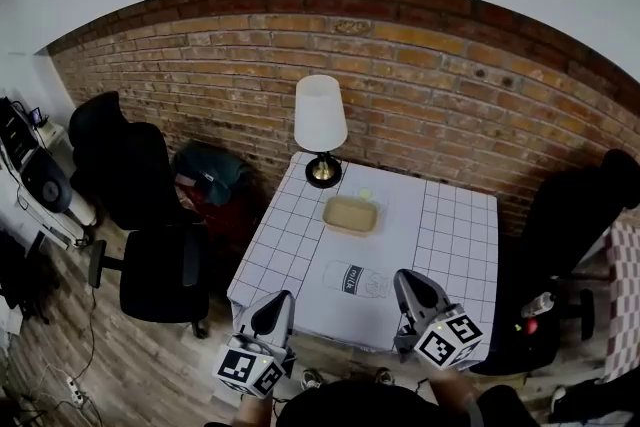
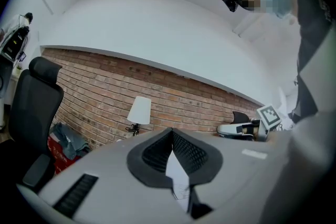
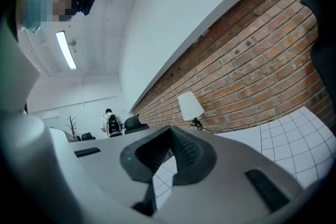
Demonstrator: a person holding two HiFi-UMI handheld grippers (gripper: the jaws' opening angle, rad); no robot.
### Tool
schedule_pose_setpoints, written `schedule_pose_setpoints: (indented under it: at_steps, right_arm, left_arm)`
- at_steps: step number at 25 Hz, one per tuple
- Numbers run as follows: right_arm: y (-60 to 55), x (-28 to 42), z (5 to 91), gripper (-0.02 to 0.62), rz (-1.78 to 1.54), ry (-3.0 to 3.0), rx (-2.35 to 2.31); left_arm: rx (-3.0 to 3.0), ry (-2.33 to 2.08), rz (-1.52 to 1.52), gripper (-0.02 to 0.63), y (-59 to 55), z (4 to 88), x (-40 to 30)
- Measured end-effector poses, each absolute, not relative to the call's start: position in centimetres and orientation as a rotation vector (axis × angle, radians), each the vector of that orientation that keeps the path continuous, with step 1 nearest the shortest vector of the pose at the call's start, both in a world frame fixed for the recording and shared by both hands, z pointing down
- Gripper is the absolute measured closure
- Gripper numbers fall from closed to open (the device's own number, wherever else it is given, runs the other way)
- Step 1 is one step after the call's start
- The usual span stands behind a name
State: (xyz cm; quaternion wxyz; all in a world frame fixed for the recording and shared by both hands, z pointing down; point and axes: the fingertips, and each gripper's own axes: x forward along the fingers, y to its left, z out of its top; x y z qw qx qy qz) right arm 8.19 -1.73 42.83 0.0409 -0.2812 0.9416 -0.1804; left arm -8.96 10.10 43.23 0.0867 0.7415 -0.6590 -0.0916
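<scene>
1. The milk bottle is blurred, and its cap end is hard to make out.
2. It lies flat on the table near the front edge, long axis left-right.
3. The left tongs and right tongs are clenched and empty.

Soft, even indoor light; strong fisheye curvature, dark vignetted corners.

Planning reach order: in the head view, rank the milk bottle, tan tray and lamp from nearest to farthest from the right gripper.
1. Milk bottle, lying just left of the right gripper.
2. Tan tray, farther back, centre.
3. Lamp, rearmost, slightly left.
</scene>
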Motion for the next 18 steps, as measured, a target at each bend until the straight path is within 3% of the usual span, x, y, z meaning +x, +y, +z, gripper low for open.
schedule_pose_setpoints:
  at_steps: [18]
  right_arm:
    - [0.9, 5.7, 44.3, 0.591, -0.585, 2.719, -1.232]
  left_arm:
    - [2.397, -1.625, -0.234, 0.595, 8.0, 45.0, -14.2]
